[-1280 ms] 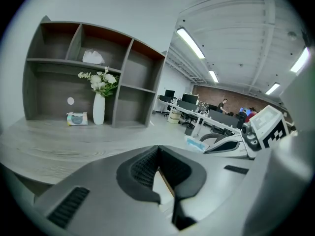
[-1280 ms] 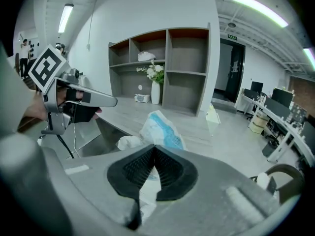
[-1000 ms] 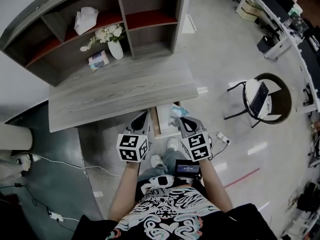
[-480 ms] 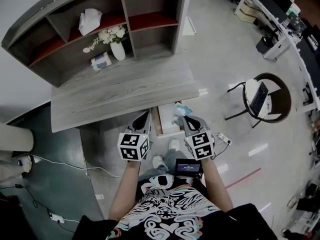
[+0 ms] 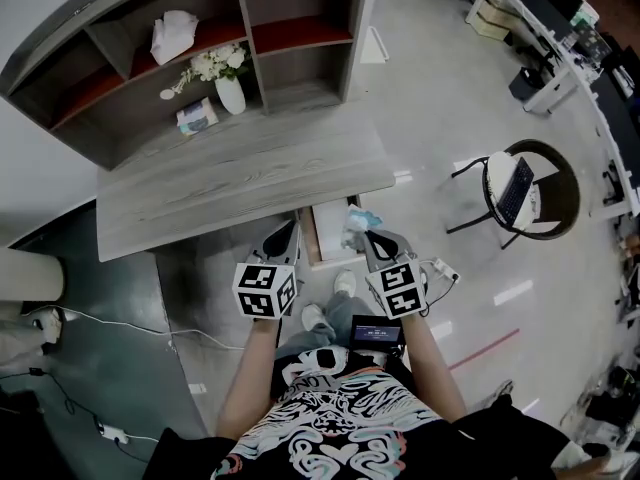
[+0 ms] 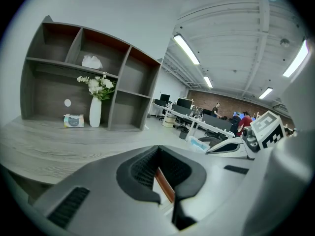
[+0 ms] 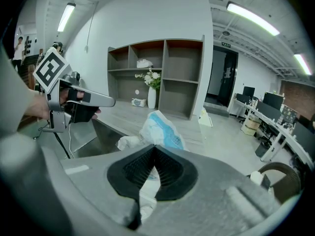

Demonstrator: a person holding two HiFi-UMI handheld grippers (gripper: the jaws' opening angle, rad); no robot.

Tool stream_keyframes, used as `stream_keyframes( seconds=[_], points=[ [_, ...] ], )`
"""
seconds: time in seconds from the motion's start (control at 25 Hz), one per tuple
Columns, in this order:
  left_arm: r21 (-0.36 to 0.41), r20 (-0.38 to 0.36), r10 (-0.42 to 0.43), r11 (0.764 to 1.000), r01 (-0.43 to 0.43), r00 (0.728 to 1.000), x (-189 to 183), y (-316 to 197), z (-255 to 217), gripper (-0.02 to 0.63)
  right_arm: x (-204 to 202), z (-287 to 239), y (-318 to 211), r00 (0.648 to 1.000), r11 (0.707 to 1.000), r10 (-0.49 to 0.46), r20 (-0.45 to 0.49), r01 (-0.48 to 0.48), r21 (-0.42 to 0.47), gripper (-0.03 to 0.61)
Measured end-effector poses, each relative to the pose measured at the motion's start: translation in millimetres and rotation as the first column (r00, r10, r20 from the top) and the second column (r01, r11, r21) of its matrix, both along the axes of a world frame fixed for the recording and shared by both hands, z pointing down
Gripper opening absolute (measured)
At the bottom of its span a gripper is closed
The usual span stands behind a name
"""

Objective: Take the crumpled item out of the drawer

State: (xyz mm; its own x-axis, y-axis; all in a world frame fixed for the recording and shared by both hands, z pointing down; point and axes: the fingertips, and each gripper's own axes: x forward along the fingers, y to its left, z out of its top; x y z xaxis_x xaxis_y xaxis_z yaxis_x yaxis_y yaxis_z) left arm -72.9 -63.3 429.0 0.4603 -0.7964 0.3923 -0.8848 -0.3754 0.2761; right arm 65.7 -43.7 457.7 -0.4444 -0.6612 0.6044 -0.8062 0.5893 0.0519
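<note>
The crumpled item (image 5: pixel 358 218), a white and blue plastic wrapper, hangs just above the open drawer (image 5: pixel 327 240) under the desk's front edge. My right gripper (image 5: pixel 368 236) is shut on its lower part; in the right gripper view the crumpled item (image 7: pixel 158 127) sticks up past the right gripper (image 7: pixel 154 149). My left gripper (image 5: pixel 290 228) is beside the drawer's left wall, jaws shut with nothing held. In the left gripper view the left gripper (image 6: pixel 158 149) points over the drawer's brown edge (image 6: pixel 165 183), with the crumpled item (image 6: pixel 199 144) to the right.
The grey wooden desk (image 5: pixel 240 183) carries a shelf unit (image 5: pixel 300 58) with a vase of flowers (image 5: pixel 228 86), a tissue box (image 5: pixel 195 118) and a white bundle (image 5: pixel 172 36). A round chair with a laptop (image 5: pixel 520 193) stands right. Cables lie on the floor at left.
The right gripper and the crumpled item have shifted slightly up and to the right over the drawer. The left gripper has barely moved.
</note>
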Motion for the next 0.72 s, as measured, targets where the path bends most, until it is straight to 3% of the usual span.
stream_keyframes(
  seconds=[0.72],
  points=[
    [-0.02,-0.021,0.007,1.0,-0.007,1.0,-3.3,0.5,5.0,0.0,-5.2,7.5,6.9,1.0,1.0,-0.008,-0.02,0.007,-0.021,0.006]
  ],
)
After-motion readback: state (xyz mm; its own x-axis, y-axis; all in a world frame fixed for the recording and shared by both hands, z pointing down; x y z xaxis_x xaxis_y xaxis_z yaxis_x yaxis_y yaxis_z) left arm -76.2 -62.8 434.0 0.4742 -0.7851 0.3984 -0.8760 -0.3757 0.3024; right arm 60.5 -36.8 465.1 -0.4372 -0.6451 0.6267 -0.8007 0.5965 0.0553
